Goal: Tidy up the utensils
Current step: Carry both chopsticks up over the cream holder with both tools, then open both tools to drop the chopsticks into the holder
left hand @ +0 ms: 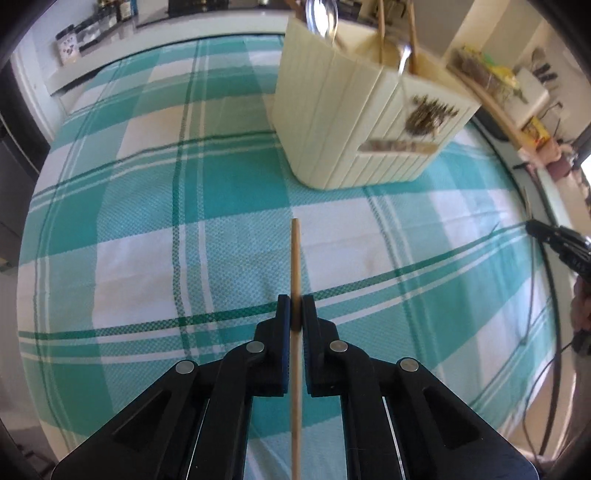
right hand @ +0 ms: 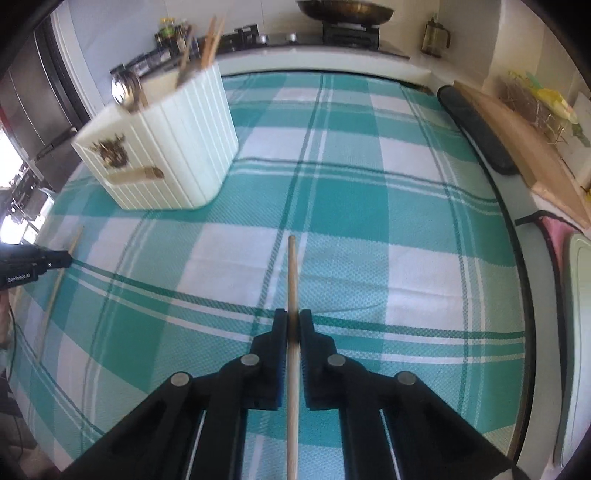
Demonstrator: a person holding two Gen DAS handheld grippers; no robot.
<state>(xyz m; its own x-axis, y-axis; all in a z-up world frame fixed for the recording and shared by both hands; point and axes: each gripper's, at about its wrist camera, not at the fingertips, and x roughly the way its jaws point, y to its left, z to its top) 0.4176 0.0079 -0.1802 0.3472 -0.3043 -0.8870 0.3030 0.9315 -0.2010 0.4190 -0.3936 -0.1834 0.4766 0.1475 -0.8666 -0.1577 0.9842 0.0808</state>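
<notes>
Teal checked cloth point(left hand: 221, 229) covers your table, kitchen counter point(right hand: 332, 55) behind. Your cream utensil holder point(left hand: 354, 122), holding spoons and sticks, stands ahead. Your left gripper point(left hand: 295, 314) and right gripper point(right hand: 293, 328), both level near the holder, each pinch a wooden chopstick point(left hand: 295, 258) point(right hand: 292, 273) nearly closed.

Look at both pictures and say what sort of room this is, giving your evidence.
Most likely a home kitchen. A stove with a pan sits behind the checked tablecloth, jars line the counter, and a cream utensil holder holds spoons and chopsticks.
</notes>
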